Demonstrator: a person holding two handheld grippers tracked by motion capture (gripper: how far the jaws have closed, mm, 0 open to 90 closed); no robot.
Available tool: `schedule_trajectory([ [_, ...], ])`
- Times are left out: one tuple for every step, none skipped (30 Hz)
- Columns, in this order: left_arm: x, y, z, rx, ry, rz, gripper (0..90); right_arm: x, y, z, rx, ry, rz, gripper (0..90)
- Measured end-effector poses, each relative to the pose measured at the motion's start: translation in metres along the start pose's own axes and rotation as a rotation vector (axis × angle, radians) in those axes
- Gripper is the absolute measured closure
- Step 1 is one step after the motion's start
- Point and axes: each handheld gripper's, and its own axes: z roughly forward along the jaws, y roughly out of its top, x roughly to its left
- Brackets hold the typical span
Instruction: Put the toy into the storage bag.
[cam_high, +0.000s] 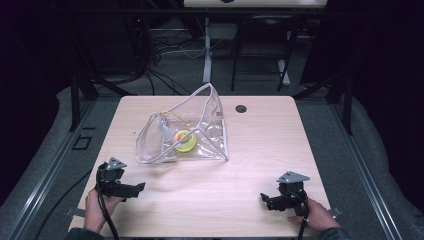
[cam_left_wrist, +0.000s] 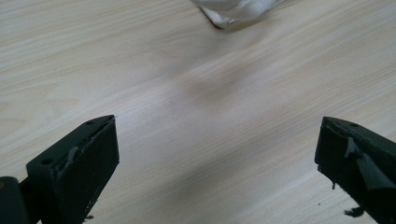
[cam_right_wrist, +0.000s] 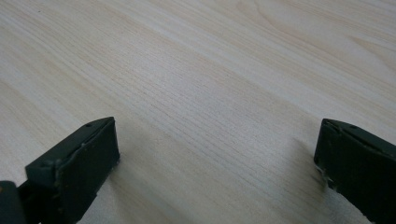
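I see both hand-held grippers, left (cam_high: 134, 188) and right (cam_high: 266, 199), released and apart from the clear pouch (cam_high: 186, 134); handling not yet begun

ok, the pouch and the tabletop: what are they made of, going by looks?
Pouch: looks like clear soft plastic, probably vinyl; glossy, you see the yellow-green roll through it, and the walls sag and crease. Pale trim runs along its edges.
Tabletop: light wood grain, matte with a soft sheen; likely laminate or veneer rather than solid wood, though the pictures cannot settle that.
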Motion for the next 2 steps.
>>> schedule_trajectory([
  [0.0002, -0.0011, 0.0014, 0.005, 0.001, -0.001, 0.2, 0.0001, 0.0, 0.0001, -0.001, -0.001, 0.001, 0.0],
  [0.0002, -0.0011, 0.0014, 0.005, 0.001, -0.001, 0.2, 0.0001, 0.0, 0.0001, -0.001, -0.001, 0.001, 0.0],
])
